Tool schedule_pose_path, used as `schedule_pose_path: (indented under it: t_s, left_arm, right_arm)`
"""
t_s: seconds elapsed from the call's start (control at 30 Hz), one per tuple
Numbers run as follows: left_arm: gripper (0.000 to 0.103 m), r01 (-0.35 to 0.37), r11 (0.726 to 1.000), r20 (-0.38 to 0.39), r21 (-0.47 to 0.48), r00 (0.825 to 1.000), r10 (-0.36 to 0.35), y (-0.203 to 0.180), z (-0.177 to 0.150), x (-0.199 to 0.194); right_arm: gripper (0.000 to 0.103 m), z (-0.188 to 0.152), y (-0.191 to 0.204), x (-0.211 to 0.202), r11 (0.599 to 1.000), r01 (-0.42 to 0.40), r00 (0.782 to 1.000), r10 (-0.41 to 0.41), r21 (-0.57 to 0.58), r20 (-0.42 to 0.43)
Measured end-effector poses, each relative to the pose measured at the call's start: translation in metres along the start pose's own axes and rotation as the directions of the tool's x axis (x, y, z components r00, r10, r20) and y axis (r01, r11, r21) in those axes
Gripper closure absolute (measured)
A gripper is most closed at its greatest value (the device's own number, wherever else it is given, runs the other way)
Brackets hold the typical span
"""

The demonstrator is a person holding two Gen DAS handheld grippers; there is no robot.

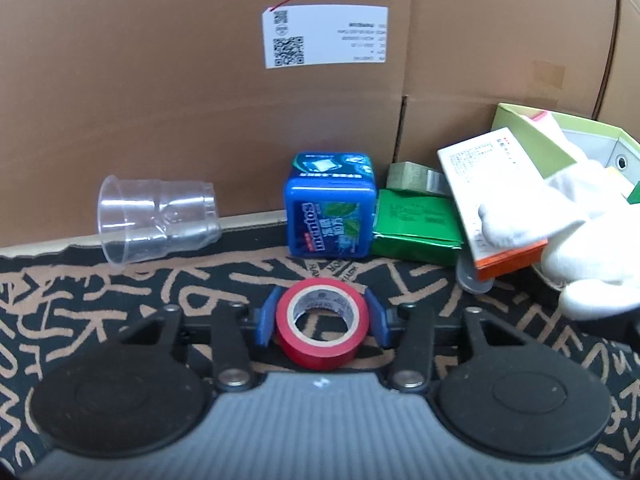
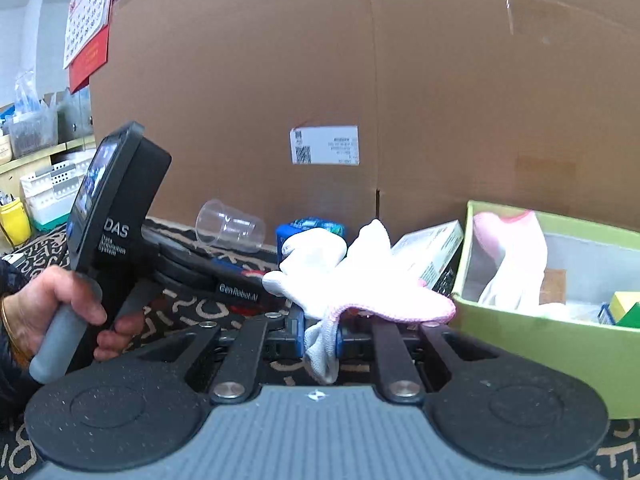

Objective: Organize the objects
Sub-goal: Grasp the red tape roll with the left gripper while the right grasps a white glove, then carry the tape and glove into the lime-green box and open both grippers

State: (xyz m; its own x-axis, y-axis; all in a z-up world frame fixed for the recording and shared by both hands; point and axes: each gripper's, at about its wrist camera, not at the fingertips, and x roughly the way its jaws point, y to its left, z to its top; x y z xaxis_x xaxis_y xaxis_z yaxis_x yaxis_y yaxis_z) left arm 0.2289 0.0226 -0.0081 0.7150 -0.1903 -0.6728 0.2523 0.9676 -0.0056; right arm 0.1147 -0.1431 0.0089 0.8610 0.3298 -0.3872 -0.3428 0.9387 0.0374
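My left gripper is shut on a red tape roll, held upright just above the patterned mat. My right gripper is shut on the cuff of a white glove, which drapes forward over the fingers; the glove also shows at the right of the left wrist view. A green open box stands right of the right gripper, with a second white and pink glove hanging over its rim. It also shows in the left wrist view.
A clear plastic cup lies on its side at the left. A blue Mentos box, a green packet and a white and orange carton sit by the big cardboard wall. The left gripper's body stands left.
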Motion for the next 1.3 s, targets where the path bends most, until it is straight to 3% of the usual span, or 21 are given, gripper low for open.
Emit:
schedule_pose_path:
  t_s: [0.23, 0.4, 0.7, 0.93, 1.07, 1.13, 1.2, 1.23, 1.27, 1.3]
  left_arm:
    - [0.057, 0.069, 0.994, 0.068, -0.089, 0.996, -0.063, 0.002, 0.011, -0.033]
    - [0.057, 0.155, 0.985, 0.121, -0.079, 0.982, -0.144, -0.020, 0.026, -0.059]
    - [0.057, 0.220, 0.971, 0.159, 0.095, 0.959, -0.233, -0.118, 0.074, -0.073]
    - [0.057, 0.270, 0.951, 0.123, 0.150, 0.949, -0.289, -0.195, 0.102, -0.046]
    - [0.057, 0.259, 0.951, 0.111, 0.168, 0.954, -0.279, -0.227, 0.109, -0.022]
    - [0.057, 0.264, 0.951, 0.100, 0.164, 0.954, -0.282, -0.239, 0.109, -0.015]
    - [0.056, 0.279, 0.945, 0.089, 0.169, 0.951, -0.297, -0.248, 0.110, -0.004]
    - [0.047, 0.271, 0.948, 0.092, 0.165, 0.953, -0.289, -0.249, 0.110, 0.000]
    - [0.031, 0.253, 0.956, 0.101, 0.148, 0.958, -0.269, -0.247, 0.110, 0.001]
    - [0.023, 0.240, 0.962, 0.115, 0.127, 0.960, -0.255, -0.244, 0.108, 0.001]
  right_arm:
    - [0.088, 0.008, -0.008, -0.013, 1.000, 0.025, 0.997, -0.025, 0.003, 0.068]
    - [0.088, 0.014, -0.027, -0.030, 0.997, 0.072, 0.989, -0.075, 0.031, 0.131]
    - [0.087, 0.017, -0.109, -0.055, 0.955, 0.205, 0.950, -0.247, 0.216, 0.188]
    - [0.087, 0.003, -0.174, -0.055, 0.898, 0.255, 0.934, -0.325, 0.359, 0.151]
    - [0.086, -0.001, -0.195, -0.060, 0.878, 0.249, 0.929, -0.336, 0.408, 0.158]
    - [0.079, -0.006, -0.206, -0.060, 0.861, 0.247, 0.922, -0.350, 0.444, 0.167]
    - [0.058, -0.012, -0.213, -0.059, 0.846, 0.220, 0.928, -0.334, 0.485, 0.163]
    - [0.058, -0.014, -0.217, -0.059, 0.838, 0.218, 0.926, -0.339, 0.500, 0.164]
    - [0.056, -0.015, -0.218, -0.060, 0.836, 0.224, 0.923, -0.347, 0.500, 0.168]
    - [0.049, -0.014, -0.218, -0.063, 0.833, 0.227, 0.918, -0.355, 0.504, 0.173]
